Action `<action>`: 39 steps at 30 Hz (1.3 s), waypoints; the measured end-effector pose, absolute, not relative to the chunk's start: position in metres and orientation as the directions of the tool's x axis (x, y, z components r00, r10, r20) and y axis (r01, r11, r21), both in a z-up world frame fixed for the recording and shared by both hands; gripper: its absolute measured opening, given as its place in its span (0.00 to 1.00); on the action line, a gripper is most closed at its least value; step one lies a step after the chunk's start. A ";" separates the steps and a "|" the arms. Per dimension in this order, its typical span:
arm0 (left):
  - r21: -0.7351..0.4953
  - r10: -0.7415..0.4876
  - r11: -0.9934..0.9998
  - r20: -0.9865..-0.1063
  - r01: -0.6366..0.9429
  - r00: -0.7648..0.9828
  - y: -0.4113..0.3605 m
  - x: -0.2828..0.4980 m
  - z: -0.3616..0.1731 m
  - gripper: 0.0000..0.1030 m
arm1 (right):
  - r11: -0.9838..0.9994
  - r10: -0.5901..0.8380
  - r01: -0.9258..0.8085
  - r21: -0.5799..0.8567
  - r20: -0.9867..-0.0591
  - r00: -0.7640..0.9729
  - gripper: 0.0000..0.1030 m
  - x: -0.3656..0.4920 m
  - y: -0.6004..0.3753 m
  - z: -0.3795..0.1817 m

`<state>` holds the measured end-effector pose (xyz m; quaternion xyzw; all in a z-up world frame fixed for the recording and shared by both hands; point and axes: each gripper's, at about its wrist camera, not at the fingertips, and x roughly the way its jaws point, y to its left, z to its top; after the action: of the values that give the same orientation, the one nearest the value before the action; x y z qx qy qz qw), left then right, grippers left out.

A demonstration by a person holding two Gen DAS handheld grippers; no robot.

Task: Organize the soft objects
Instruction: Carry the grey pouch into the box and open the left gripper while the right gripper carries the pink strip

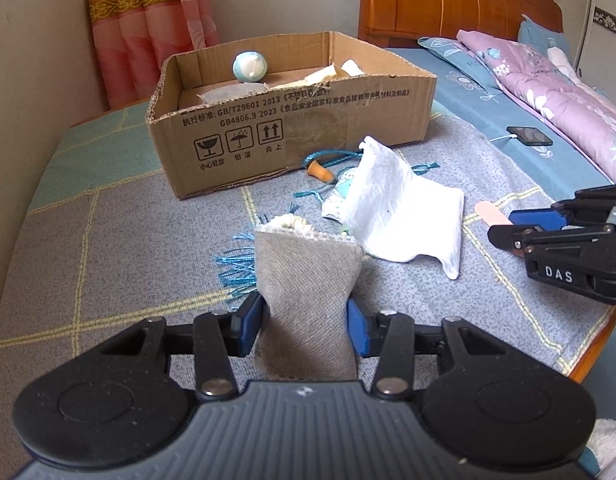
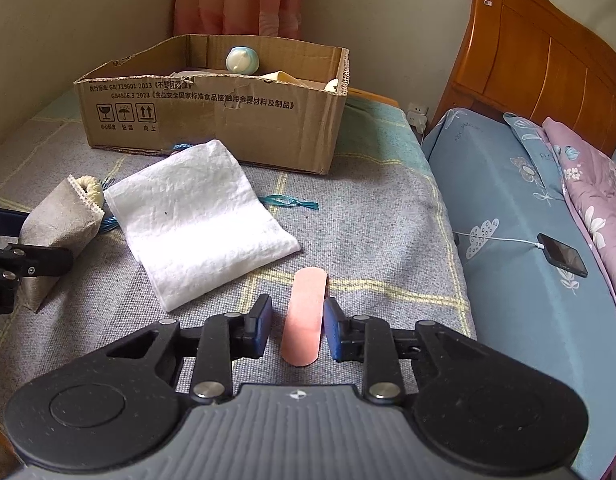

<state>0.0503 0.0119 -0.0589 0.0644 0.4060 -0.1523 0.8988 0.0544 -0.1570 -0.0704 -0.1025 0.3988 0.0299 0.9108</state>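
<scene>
Left gripper: clamped on a grey woven fabric pouch, held upright in front of the open brown cardboard box.
Right gripper: jaws apart, straddling a flat pink oblong strip without pinching it, on the grey checked blanket in front of the box.
White crumpled cloth: between pouch and strip, nearer the box.
Pale blue round soft ball: inside the box, at its far wall.
</scene>
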 end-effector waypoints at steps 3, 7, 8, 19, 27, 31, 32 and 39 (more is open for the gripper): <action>-0.018 -0.235 0.942 -0.748 0.335 0.620 0.014 0.050 -0.056 0.37 | 0.981 -0.026 -0.124 -0.149 -0.735 0.677 0.23 0.055 -0.161 -0.069; -0.035 -0.254 0.937 -0.749 0.347 0.612 0.015 0.050 -0.050 0.34 | 0.984 -0.012 -0.122 -0.129 -0.736 0.677 0.22 0.056 -0.165 -0.067; -0.039 -0.261 0.935 -0.750 0.354 0.608 0.015 0.050 -0.047 0.34 | 0.984 -0.009 -0.125 -0.128 -0.735 0.678 0.22 0.055 -0.165 -0.066; -0.018 -0.293 0.914 -0.719 0.404 0.630 0.024 0.053 -0.013 0.50 | 0.977 0.022 -0.164 -0.134 -0.708 0.706 0.22 0.053 -0.171 -0.044; -0.162 -0.371 0.916 -0.684 0.366 0.628 0.032 0.050 -0.042 0.91 | 0.979 0.036 -0.168 -0.114 -0.715 0.698 0.22 0.051 -0.171 -0.049; -0.180 -0.356 0.927 -0.693 0.328 0.627 0.039 0.053 -0.055 0.92 | 0.978 0.043 -0.174 -0.113 -0.708 0.705 0.22 0.051 -0.170 -0.047; -0.163 -0.336 0.934 -0.700 0.317 0.631 0.038 0.053 -0.057 0.92 | 0.978 0.044 -0.174 -0.113 -0.706 0.706 0.22 0.051 -0.170 -0.046; -0.002 -0.251 0.939 -0.691 0.345 0.678 0.016 0.039 -0.059 0.78 | 0.979 0.050 -0.175 -0.104 -0.711 0.702 0.22 0.053 -0.173 -0.049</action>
<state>0.0393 0.0164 -0.0588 0.0641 0.3664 -0.1629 0.9138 0.0527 -0.1729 -0.0494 -0.0819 0.3814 0.0612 0.9187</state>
